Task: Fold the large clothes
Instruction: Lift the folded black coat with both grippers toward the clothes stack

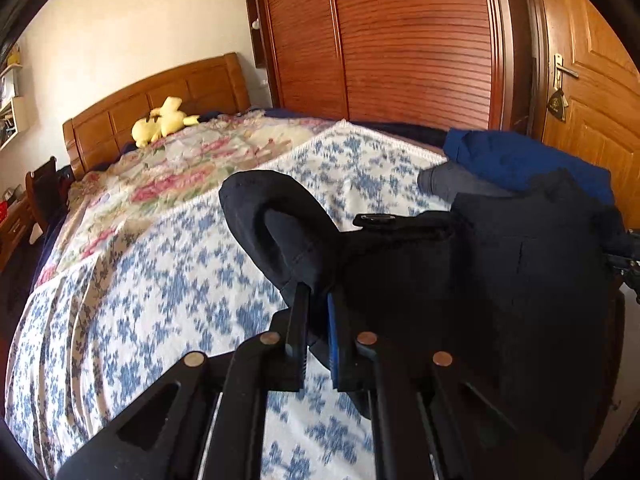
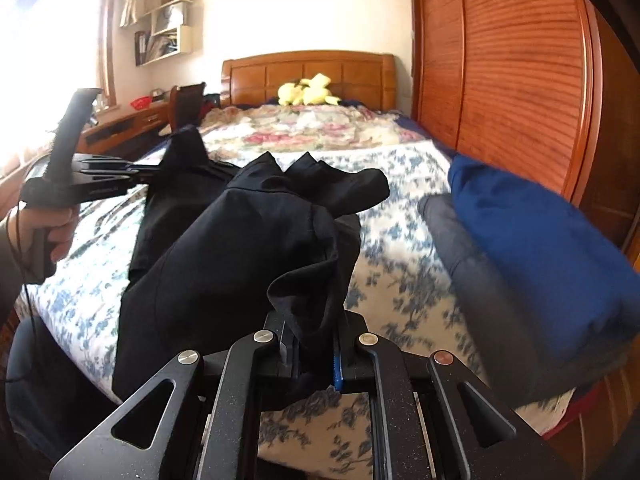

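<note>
A large black garment (image 2: 240,248) hangs in the air above the bed, stretched between both grippers. My left gripper (image 1: 316,300) is shut on one edge of the black garment (image 1: 460,280), whose cloth loops up over its fingers. The left gripper also shows in the right wrist view (image 2: 160,172), at the left, pinching the garment's far corner. My right gripper (image 2: 312,344) is shut on a bunched fold of the garment near the bed's foot. The garment's lower part hangs down past the bed's edge.
The bed has a blue-flowered white blanket (image 1: 160,280) and a rose quilt (image 2: 304,124). Folded blue and grey clothes (image 2: 540,248) are stacked at the bed's right edge. A yellow plush (image 2: 308,90) lies at the headboard. A wooden wardrobe (image 2: 512,60) stands right, a desk (image 2: 128,124) left.
</note>
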`<state>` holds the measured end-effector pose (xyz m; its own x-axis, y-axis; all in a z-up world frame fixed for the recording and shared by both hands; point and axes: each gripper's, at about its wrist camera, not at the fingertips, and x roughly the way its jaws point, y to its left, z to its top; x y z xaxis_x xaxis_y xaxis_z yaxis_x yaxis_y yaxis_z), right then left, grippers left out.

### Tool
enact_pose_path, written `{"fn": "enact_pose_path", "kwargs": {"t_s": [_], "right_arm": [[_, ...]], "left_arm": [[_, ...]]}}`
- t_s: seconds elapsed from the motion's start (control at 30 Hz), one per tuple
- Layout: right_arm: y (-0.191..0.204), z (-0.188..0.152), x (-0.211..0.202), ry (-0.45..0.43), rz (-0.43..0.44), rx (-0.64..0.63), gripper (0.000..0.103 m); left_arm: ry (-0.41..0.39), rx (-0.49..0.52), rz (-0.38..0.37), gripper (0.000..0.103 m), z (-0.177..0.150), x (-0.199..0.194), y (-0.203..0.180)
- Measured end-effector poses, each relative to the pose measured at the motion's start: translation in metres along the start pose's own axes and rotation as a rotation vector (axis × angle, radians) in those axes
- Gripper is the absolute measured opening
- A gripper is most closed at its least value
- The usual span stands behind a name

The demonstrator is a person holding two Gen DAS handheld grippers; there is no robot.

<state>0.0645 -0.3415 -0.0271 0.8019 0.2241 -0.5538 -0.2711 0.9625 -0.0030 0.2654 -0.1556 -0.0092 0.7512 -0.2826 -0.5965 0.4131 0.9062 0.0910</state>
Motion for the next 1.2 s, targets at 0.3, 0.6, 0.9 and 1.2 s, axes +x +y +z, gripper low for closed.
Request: {"fn": "enact_pose_path", "kwargs": {"t_s": [0.3,0.6,0.9,1.2], "right_arm": [[-0.056,0.056,-0.017,-0.097,-0.074,-0.042,0.008],[-0.142,0.102,-0.074,-0.198,-0.256,-0.046,0.008],[-0.231,0.072,-0.112,-0.161,-0.412,0.057,0.008],[-0.281,0.018,-0.088,-0.027,-0.485,0.188,0.011]], "left_arm": [[-0.128,0.014,-0.004,0.006,0.096,0.007,-0.035],[-0.225,0.050,-0.119,0.006,0.201,0.044,-0.125],[-0.171,0.095,-0.238,0.007,0.237,0.113,-0.222],[-0.120,0.174,-0.220,0.011,0.221,0.133,-0.262]]}}
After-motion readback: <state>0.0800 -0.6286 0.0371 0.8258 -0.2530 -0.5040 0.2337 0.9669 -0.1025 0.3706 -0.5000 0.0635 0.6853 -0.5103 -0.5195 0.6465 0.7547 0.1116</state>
